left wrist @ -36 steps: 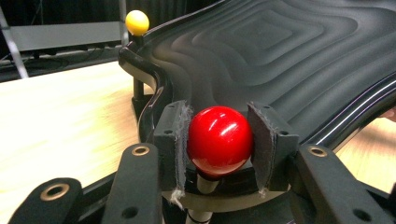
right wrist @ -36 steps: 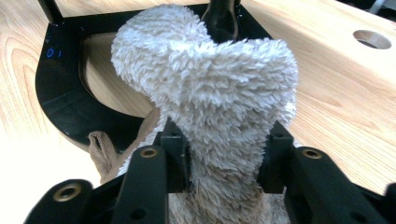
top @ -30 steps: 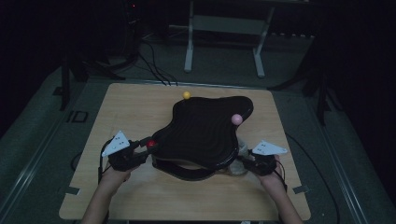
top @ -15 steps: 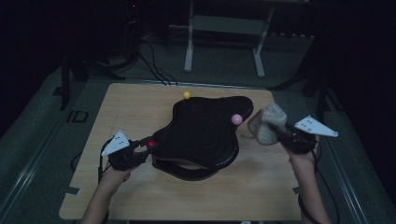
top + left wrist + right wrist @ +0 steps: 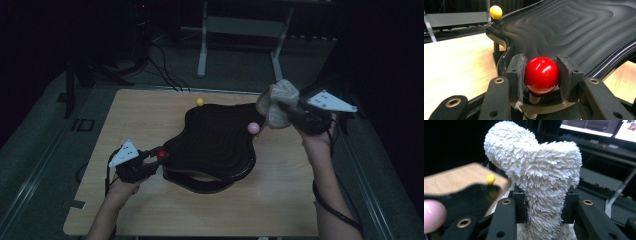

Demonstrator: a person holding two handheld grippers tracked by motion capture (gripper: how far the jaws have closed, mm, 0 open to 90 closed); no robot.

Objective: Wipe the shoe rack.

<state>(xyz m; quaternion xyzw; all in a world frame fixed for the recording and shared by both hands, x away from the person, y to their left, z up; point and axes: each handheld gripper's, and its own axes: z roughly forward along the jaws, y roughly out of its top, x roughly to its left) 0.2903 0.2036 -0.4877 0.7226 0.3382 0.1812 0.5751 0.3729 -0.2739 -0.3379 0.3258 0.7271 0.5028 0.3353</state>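
Two grippers work at the wooden surface (image 5: 150, 120). The left gripper (image 5: 150, 162), near the front left corner, has its jaws closed on the red ball (image 5: 541, 75) at the edge of the black ridged tray (image 5: 215, 145). The right gripper (image 5: 287, 112), raised above the right edge, pinches a white fluffy cloth (image 5: 536, 177) between its jaws. A yellow ball (image 5: 200, 102) and a pink ball (image 5: 254, 128) stand at the tray's rim. No readable writing is visible.

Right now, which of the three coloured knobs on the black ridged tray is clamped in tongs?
The red knob, at the tray's near-left corner, sits clamped in the left tongs. The yellow knob and pink knob stand free.
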